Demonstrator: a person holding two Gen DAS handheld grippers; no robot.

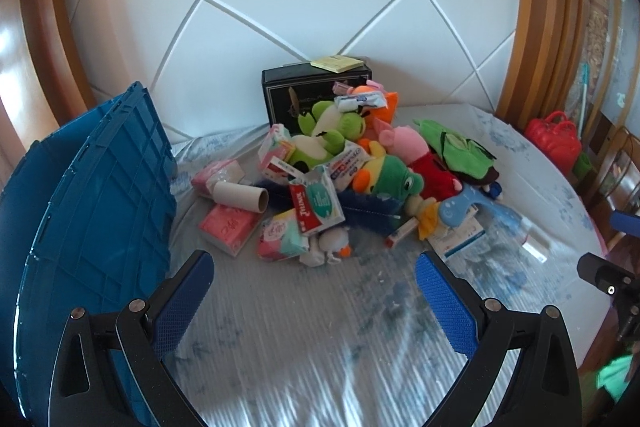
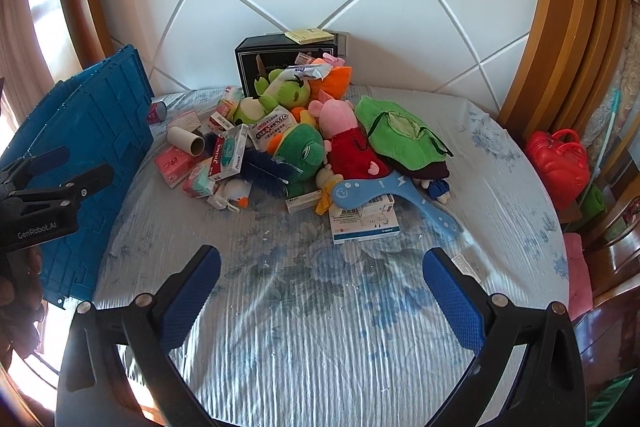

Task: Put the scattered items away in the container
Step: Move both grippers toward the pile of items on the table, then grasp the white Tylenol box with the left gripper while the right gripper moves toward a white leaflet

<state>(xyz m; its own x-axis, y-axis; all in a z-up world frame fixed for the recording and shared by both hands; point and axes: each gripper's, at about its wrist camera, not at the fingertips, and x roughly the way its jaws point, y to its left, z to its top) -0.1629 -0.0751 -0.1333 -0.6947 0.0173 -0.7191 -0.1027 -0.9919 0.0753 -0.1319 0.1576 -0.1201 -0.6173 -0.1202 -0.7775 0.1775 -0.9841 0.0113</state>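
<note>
Pretty much nothing is packed yet, as far as I can tell. Everything sits in one big pile on the bed, bunched in front of the black box that stands against the headboard. The blue crate is off to the left of that box, at the bed's edge, and only its ribbed outer wall shows (so I can't say whether anything is inside).

In the pile: a green frog plush, a pink pig plush, a green cloth hat to the right of the pig, a cardboard tube on the crate side, a pink tissue pack, a red-and-white medicine box, and a blue plastic toy lying over some flat white boxes at the near edge.

Left gripper is wide open and holding nothing, hovering over bare bedsheet short of the pile. Right gripper is the same, spread and empty, pointed toward the white boxes.

So I'd call this the very start: whole pile left to move, first grab not yet made.
</note>
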